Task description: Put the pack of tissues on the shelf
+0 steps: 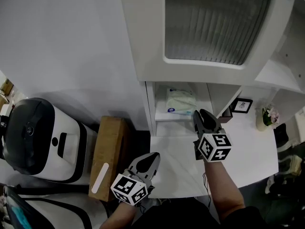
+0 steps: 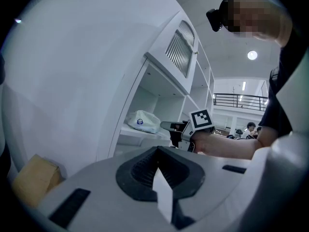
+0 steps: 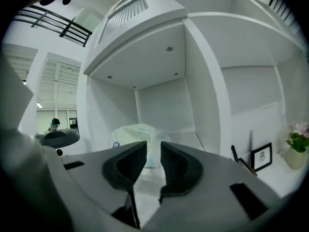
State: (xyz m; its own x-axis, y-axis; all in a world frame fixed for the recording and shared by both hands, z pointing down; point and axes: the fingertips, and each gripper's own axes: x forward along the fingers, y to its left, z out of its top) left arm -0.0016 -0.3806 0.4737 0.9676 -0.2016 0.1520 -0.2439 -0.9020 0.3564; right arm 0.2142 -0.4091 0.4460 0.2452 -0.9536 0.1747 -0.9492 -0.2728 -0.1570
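The pack of tissues (image 1: 181,101), pale green-white with a blue mark, lies in the low open compartment of the white shelf (image 1: 164,116). In the left gripper view the pack (image 2: 142,121) rests on the shelf board, and it (image 3: 137,134) shows beyond the jaws in the right gripper view. My right gripper (image 1: 202,116) hovers just in front of that compartment, apart from the pack, its jaws a little open with nothing between them (image 3: 153,151). My left gripper (image 1: 150,159) hangs lower at the desk's front edge, shut and empty (image 2: 157,166). From there the right gripper (image 2: 167,126) is seen pointing at the pack.
A white desk top (image 1: 248,151) spreads in front of the shelf. A picture frame (image 1: 242,105) and a small flower vase (image 1: 264,117) stand at the right. Left of the desk are a cardboard box (image 1: 108,151) and a white-and-black machine (image 1: 40,140). A ribbed-glass cabinet door (image 1: 214,23) overhangs.
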